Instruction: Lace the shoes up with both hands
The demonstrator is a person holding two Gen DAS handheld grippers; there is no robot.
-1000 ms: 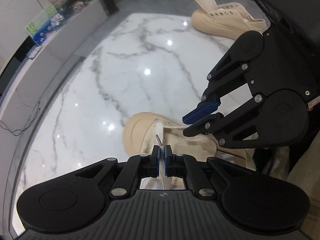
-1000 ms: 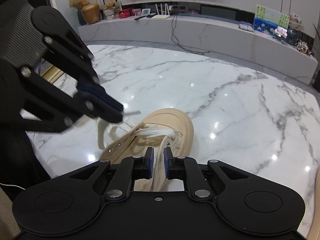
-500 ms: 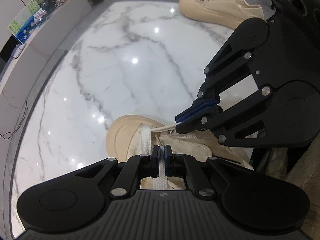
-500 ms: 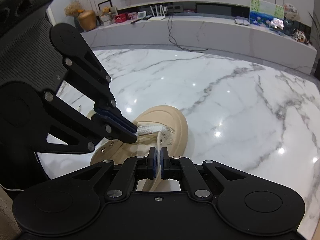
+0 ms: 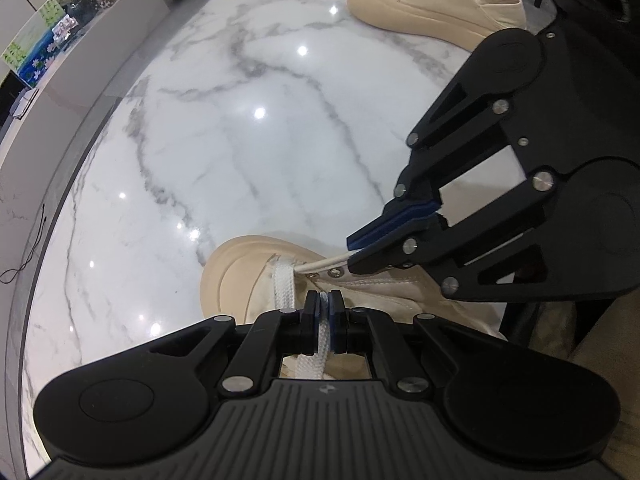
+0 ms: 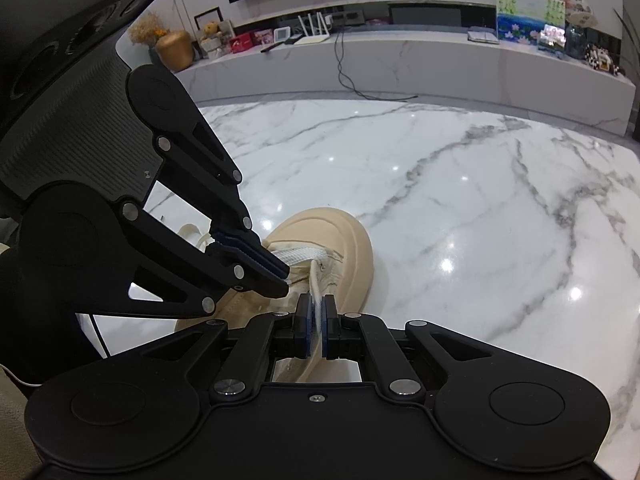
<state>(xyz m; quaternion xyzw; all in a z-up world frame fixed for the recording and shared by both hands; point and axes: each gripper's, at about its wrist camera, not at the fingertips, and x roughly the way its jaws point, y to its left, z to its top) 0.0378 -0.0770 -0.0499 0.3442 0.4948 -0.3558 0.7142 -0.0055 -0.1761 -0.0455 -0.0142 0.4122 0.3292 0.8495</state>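
A beige platform shoe rests on the marble table near its front edge, toe pointing away. A flat white lace crosses at its lowest eyelets. My left gripper is shut on one strand of that lace just above the tongue; in the right wrist view the left gripper comes in from the left with the lace running out of its tips. My right gripper is shut on the other strand; in the left wrist view the right gripper reaches in from the right, pinching a taut strand beside an eyelet.
A second beige shoe, unlaced with open eyelets, lies at the table's far side. The marble tabletop spreads wide beyond the toe. A low white TV bench with cables and ornaments runs behind it. Fabric shows at the near right.
My right gripper's jaws, slightly apart around the lace a second ago, have come shut on it. The left gripper sank a little toward the shoe with its strand, and both strands now run taut.
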